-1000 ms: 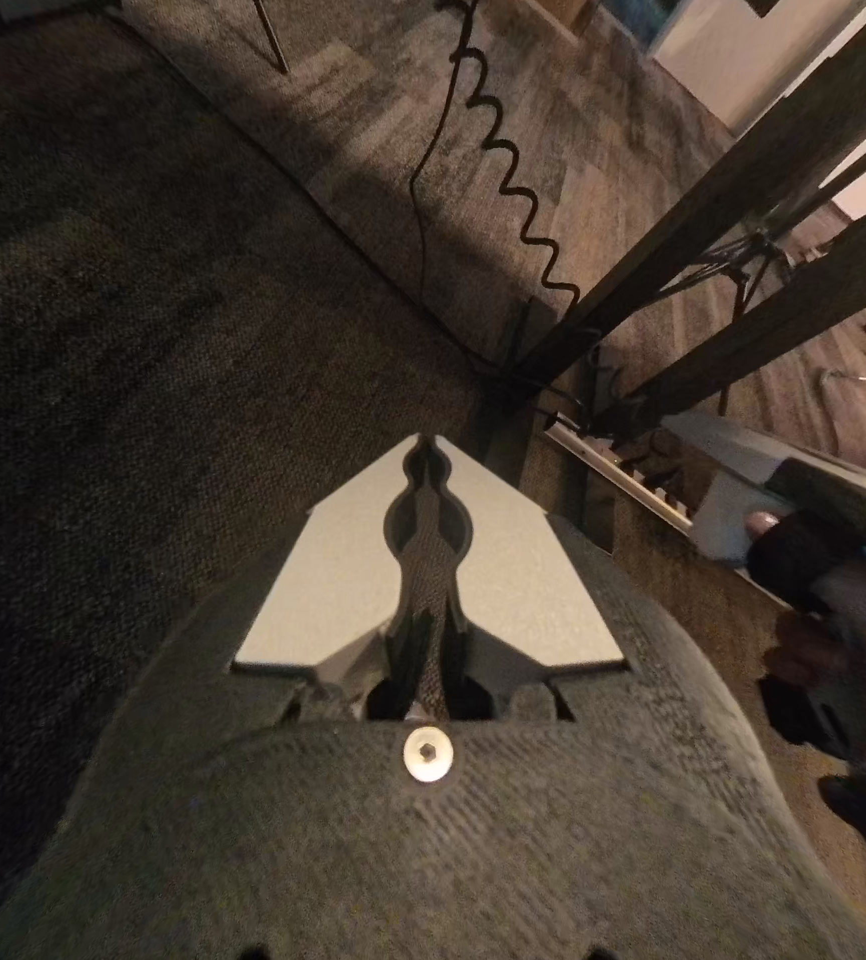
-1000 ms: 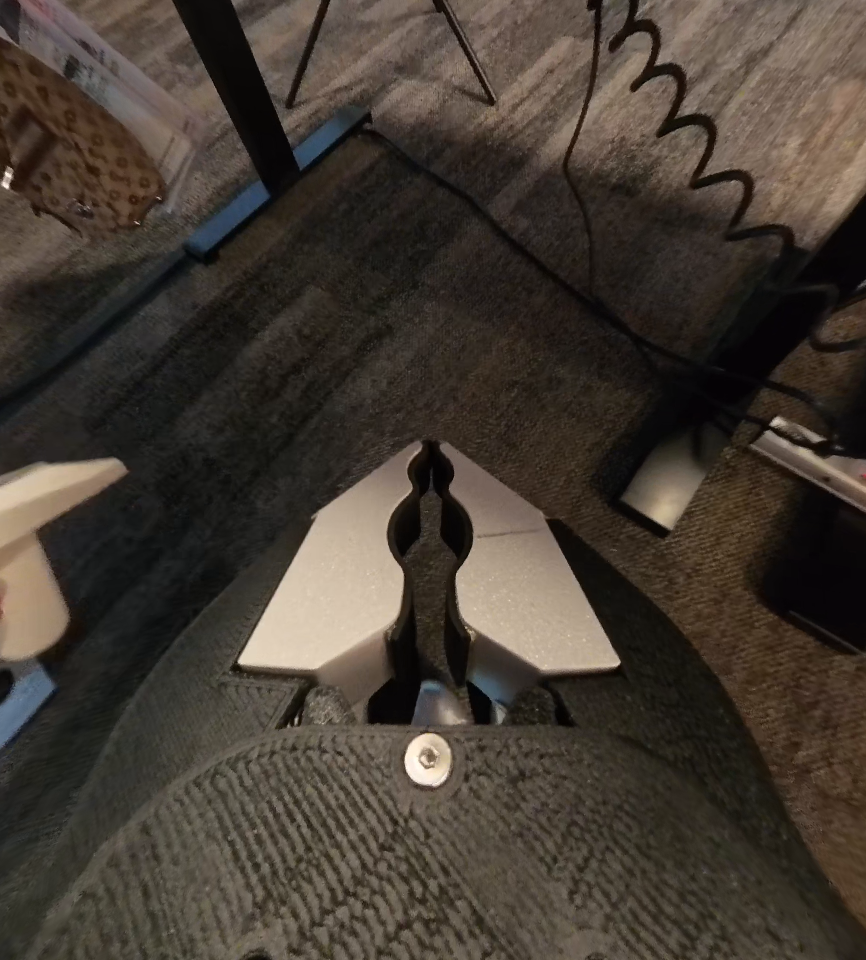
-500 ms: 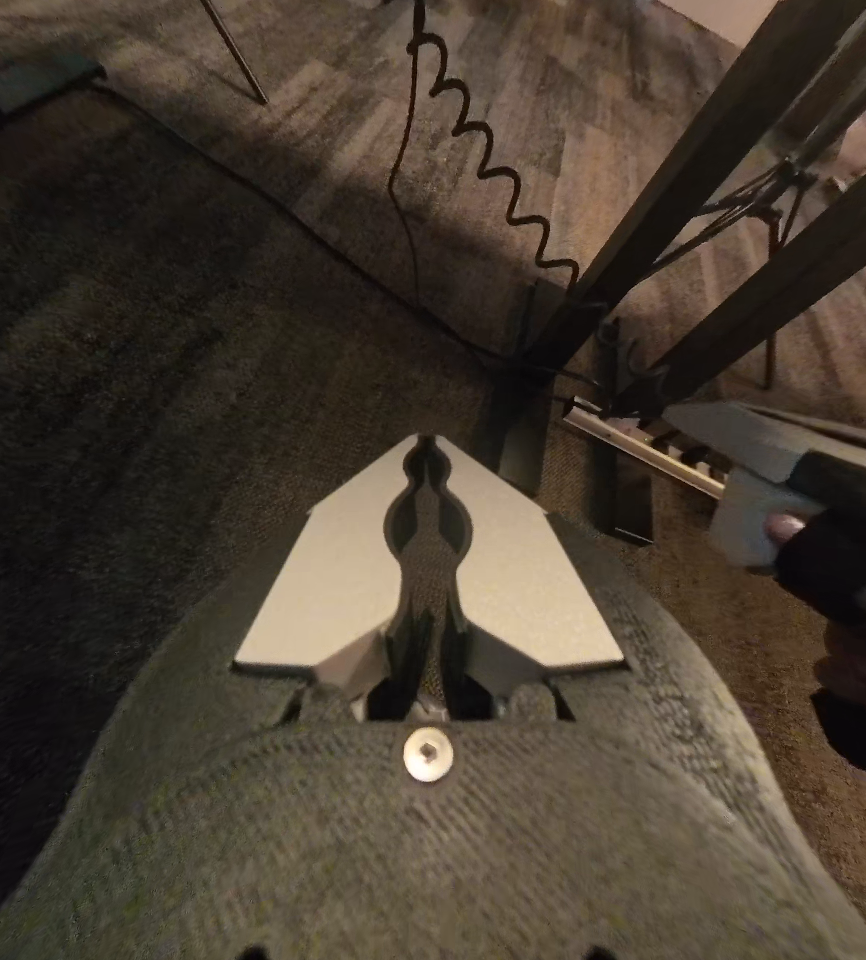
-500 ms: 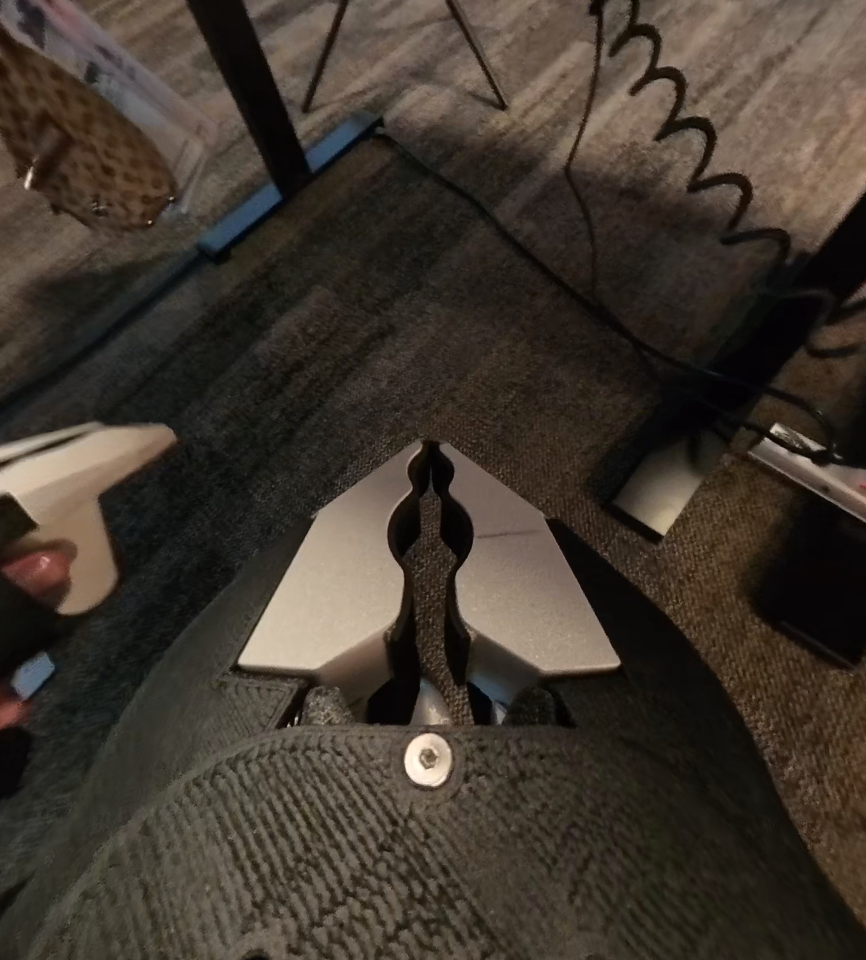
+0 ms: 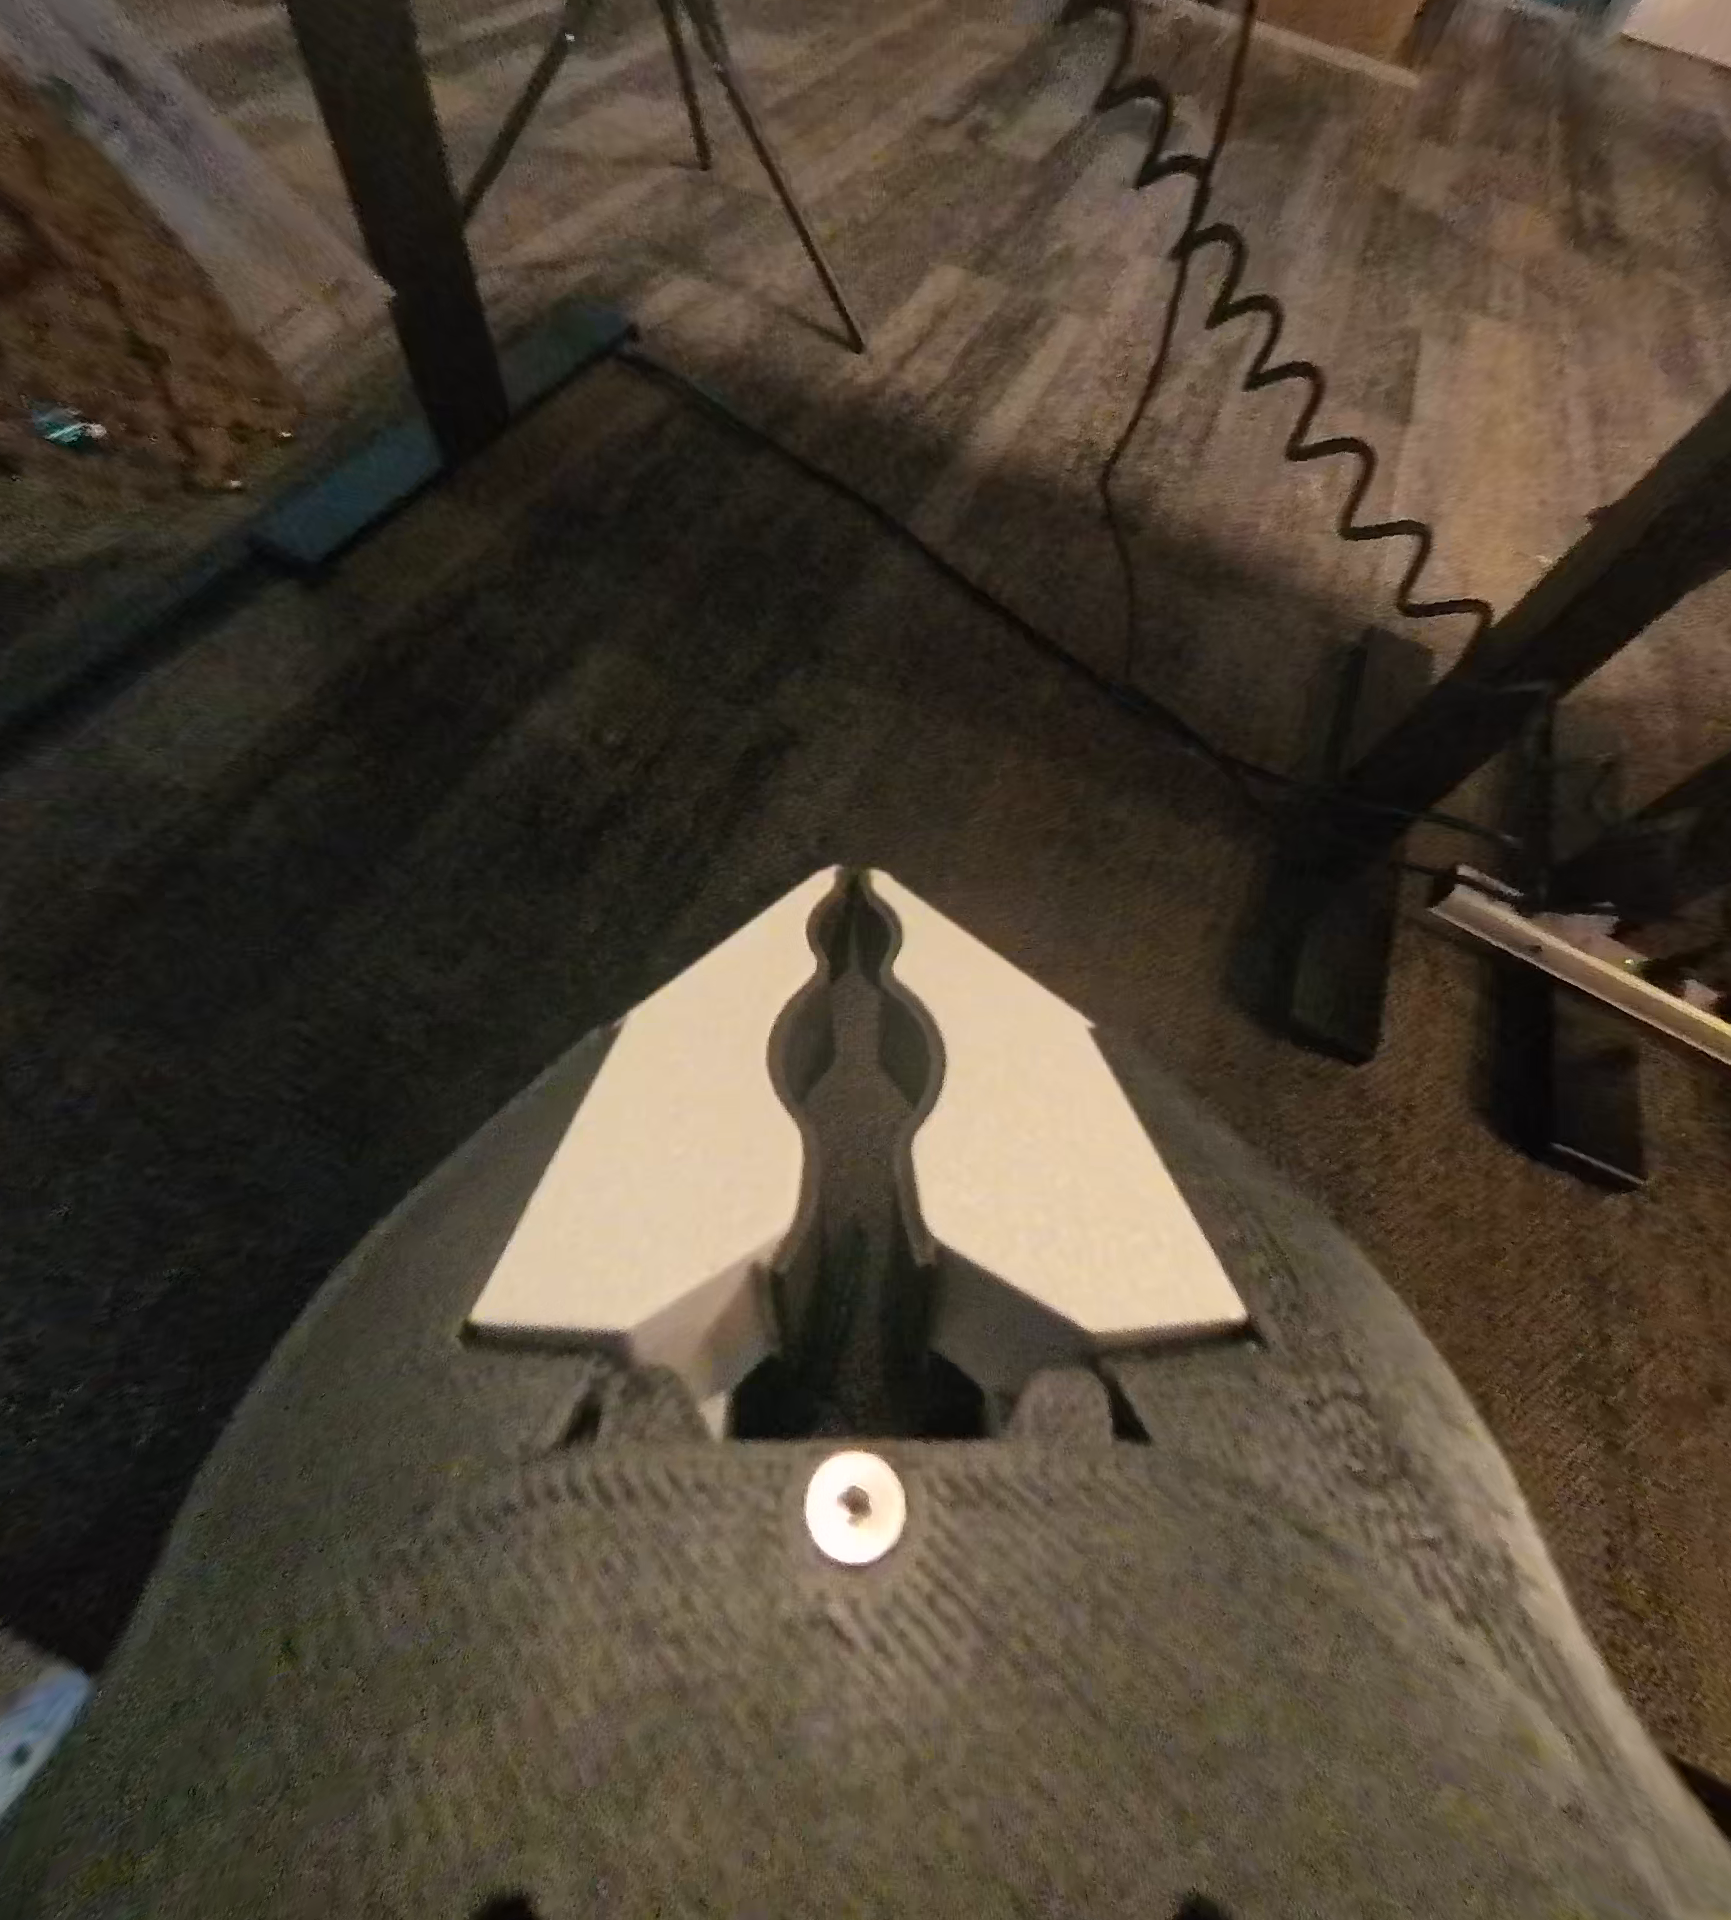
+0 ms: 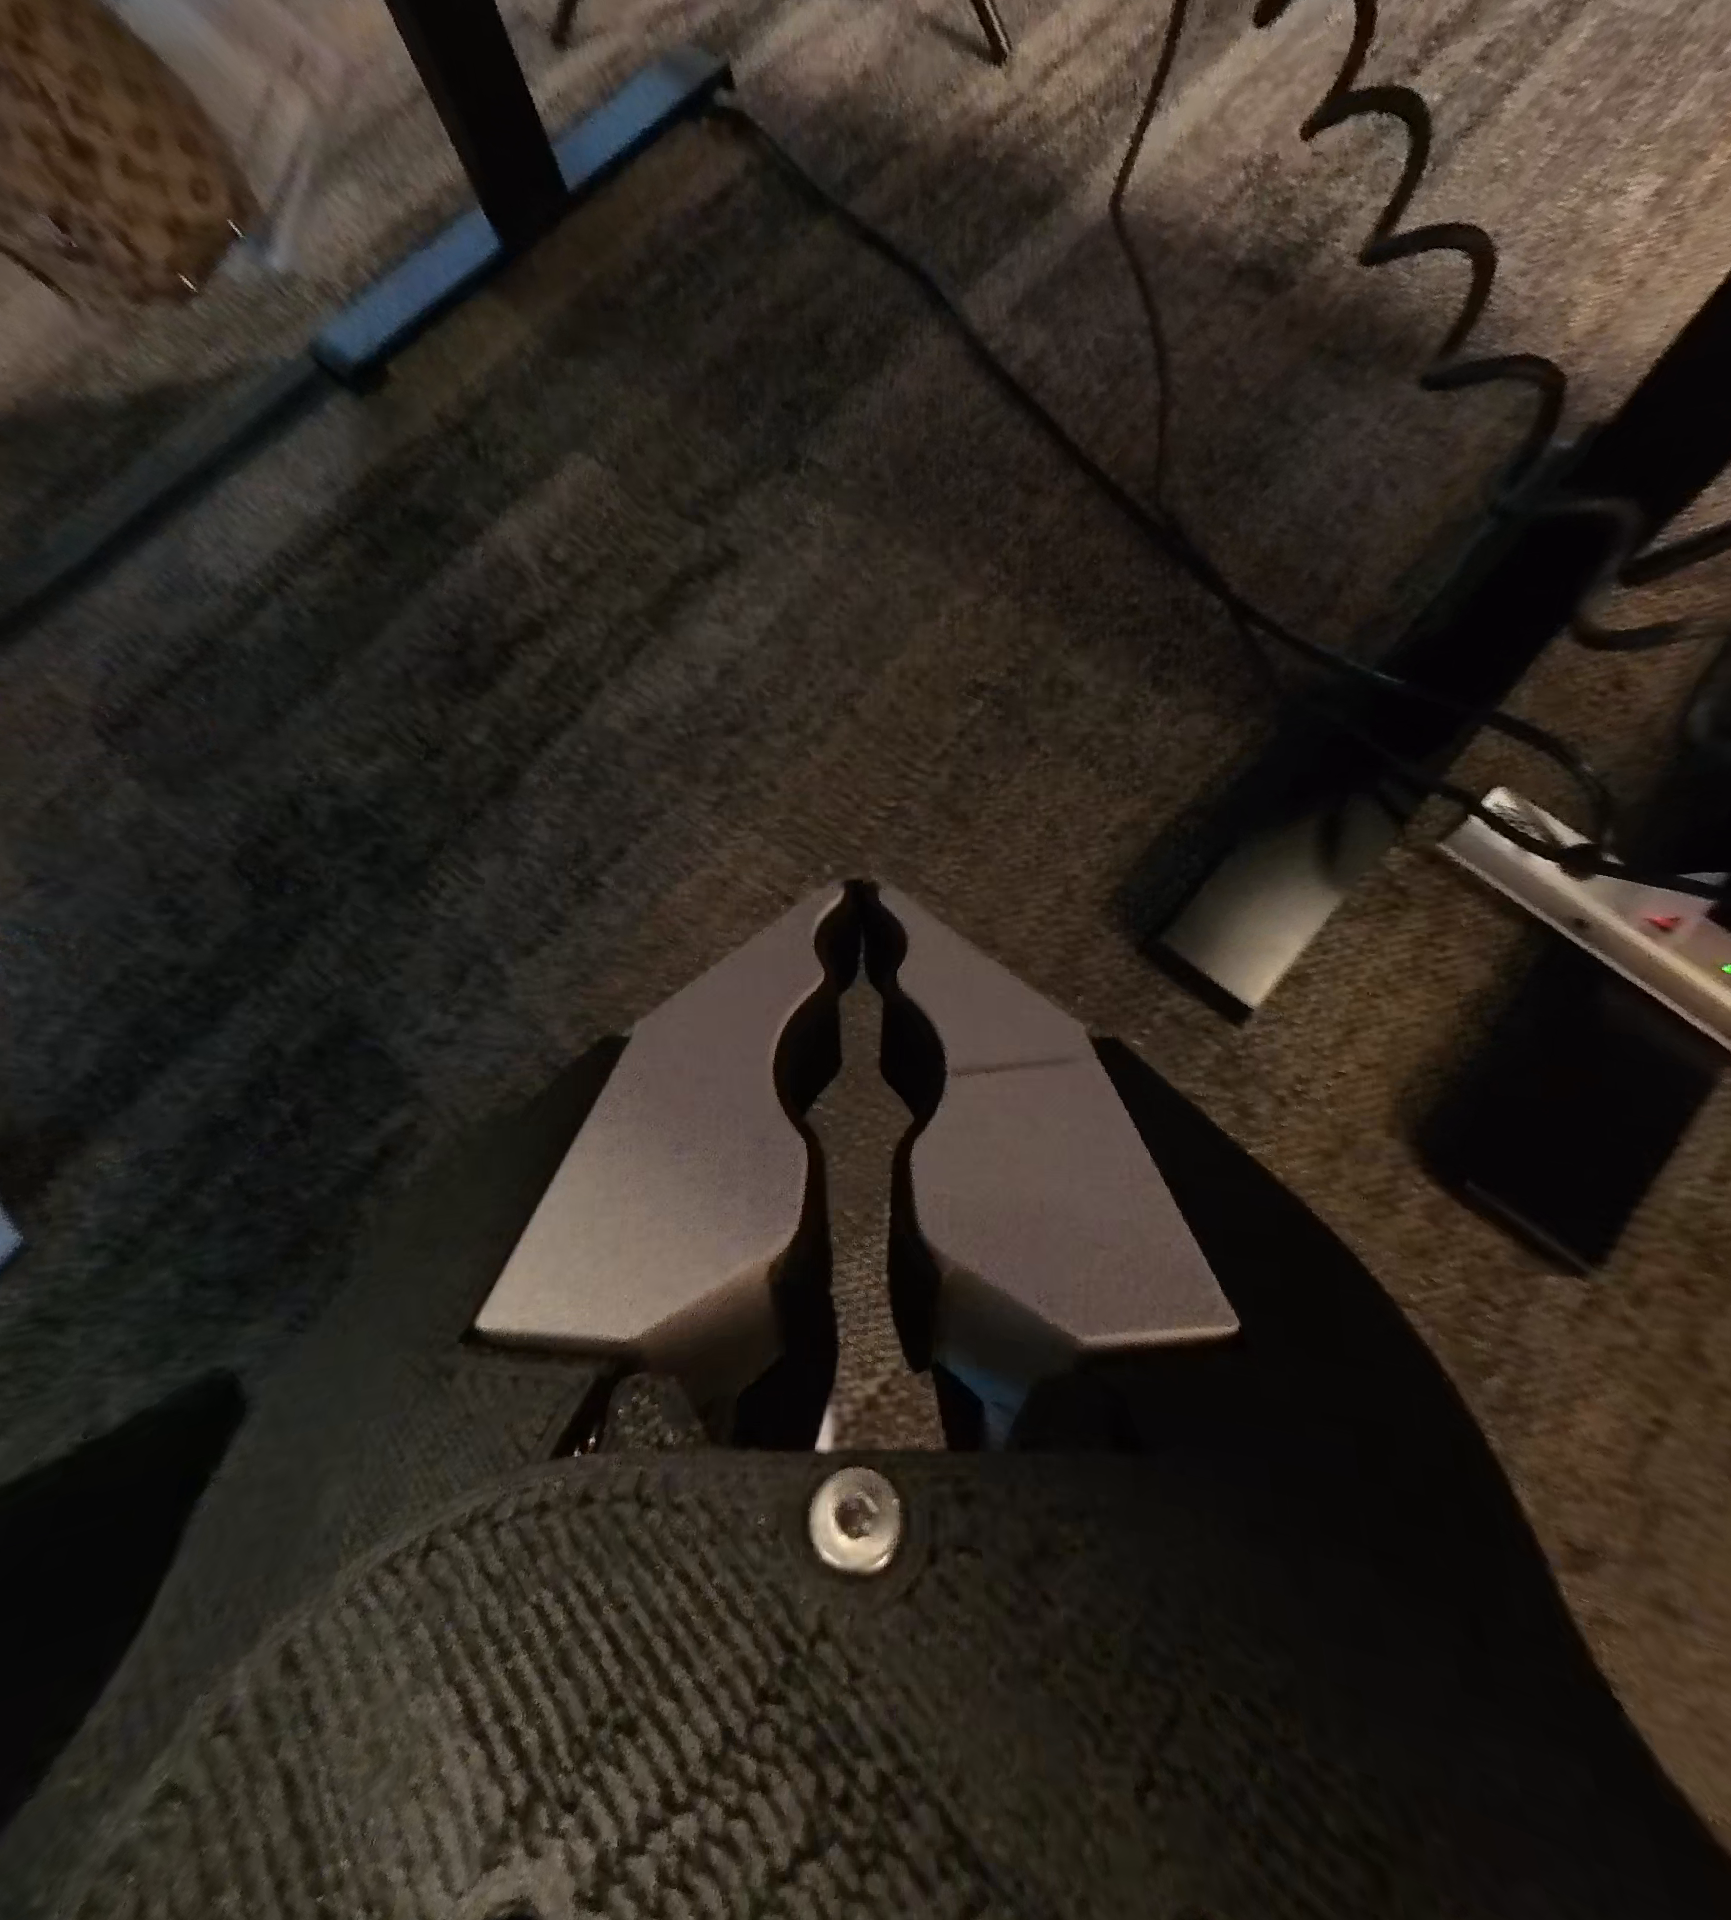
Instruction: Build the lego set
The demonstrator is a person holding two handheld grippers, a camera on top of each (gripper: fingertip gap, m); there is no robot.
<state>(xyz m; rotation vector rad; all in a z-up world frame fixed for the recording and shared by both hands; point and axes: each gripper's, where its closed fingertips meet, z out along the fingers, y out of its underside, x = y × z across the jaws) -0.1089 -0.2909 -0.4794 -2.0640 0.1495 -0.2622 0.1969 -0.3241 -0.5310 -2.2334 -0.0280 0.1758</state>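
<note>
While both grippers point down at the floor, neither one has anything in it. The left gripper (image 5: pixel 853 878) has its two pale fingers (image 5: pixel 674 1132) closed, tip against tip, and only dark carpet (image 5: pixel 425 935) shows through the wavy slot between them. The right gripper (image 6: pixel 856 888) looks the same: its grey fingers (image 6: pixel 695 1164) are closed with nothing inside, over the same carpet (image 6: pixel 476 779).

Nothing lies right under either set of tips. The nearest thing to both is the flat foot of a black table leg, off to the right and a bit ahead of the tips. From the left gripper it looks dark (image 5: pixel 1318 966); from the right gripper it shows a pale end (image 6: pixel 1245 925). The right gripper seems a little nearer to it. The foot's long side runs away from the fingers, up toward the slanting leg (image 5: pixel 1609 582).

Beside that foot, farther right, a long silver power strip (image 6: pixel 1619 956) lies slanting on the carpet with small lights on it, and a flat black box (image 6: pixel 1567 1122) sits just next to it. Black cables (image 6: pixel 1360 707) bunch around the foot, and a curly black cord (image 5: pixel 1287 353) hangs down beyond it.

Far ahead on the left stands another black leg with a long flat foot (image 5: pixel 445 436). A brown patterned bag (image 6: pixel 82 156) hangs past it, well apart from both grippers.
</note>
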